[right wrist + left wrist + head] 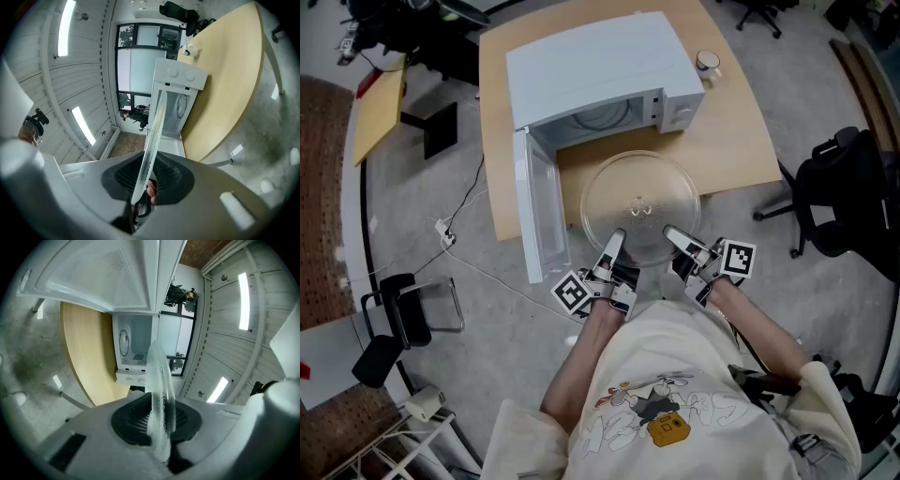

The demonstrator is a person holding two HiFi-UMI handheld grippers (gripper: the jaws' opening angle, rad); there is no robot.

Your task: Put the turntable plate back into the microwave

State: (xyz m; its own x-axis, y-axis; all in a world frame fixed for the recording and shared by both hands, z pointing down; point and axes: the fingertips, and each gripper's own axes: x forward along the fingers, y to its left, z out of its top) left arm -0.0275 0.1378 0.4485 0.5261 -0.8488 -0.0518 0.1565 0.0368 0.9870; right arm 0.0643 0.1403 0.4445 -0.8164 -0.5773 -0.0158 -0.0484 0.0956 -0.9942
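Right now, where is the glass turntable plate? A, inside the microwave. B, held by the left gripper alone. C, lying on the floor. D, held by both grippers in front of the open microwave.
D: the left gripper and the right gripper each clamp the near rim of the glass plate, which is outside the microwave, whose door stands open.

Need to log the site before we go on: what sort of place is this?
Probably an office or lab workroom, not a kitchen: the microwave awaiting the turntable plate sits on a wooden desk, with black office chairs and a loose cable on the grey floor.
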